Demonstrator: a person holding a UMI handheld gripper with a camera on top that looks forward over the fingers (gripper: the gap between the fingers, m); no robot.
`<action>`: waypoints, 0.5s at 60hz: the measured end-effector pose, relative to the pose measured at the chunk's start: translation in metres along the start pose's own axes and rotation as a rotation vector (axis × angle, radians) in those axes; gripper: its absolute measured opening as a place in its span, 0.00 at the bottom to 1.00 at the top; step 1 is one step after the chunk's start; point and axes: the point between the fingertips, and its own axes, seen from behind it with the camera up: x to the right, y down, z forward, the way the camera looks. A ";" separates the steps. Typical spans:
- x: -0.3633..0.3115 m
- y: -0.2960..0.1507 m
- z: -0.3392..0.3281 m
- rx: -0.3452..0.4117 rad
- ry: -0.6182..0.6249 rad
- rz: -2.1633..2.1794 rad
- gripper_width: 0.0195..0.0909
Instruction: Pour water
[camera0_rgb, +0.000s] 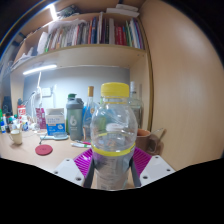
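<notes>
1 camera rides the tongs (113, 160), facing forward, close behind a bottle (113, 135); shelves (85, 52) rise beyond.

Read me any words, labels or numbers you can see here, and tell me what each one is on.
No text here can be read.
Bottle between the gripper fingers: clear, yellow cap, no label visible.
Book spines on the shelf: too small and blurred.
Box on the counter: blue print, unreadable.
Bottles behind: labels blurred.

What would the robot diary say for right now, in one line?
gripper: shut on bottle | bottle: upright, yellow cap on | pouring: not started
</notes>
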 end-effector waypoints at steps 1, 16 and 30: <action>0.000 -0.001 0.000 0.005 0.001 -0.003 0.52; -0.023 -0.007 -0.007 0.047 -0.030 -0.101 0.40; -0.101 -0.083 -0.007 0.100 -0.076 -0.332 0.40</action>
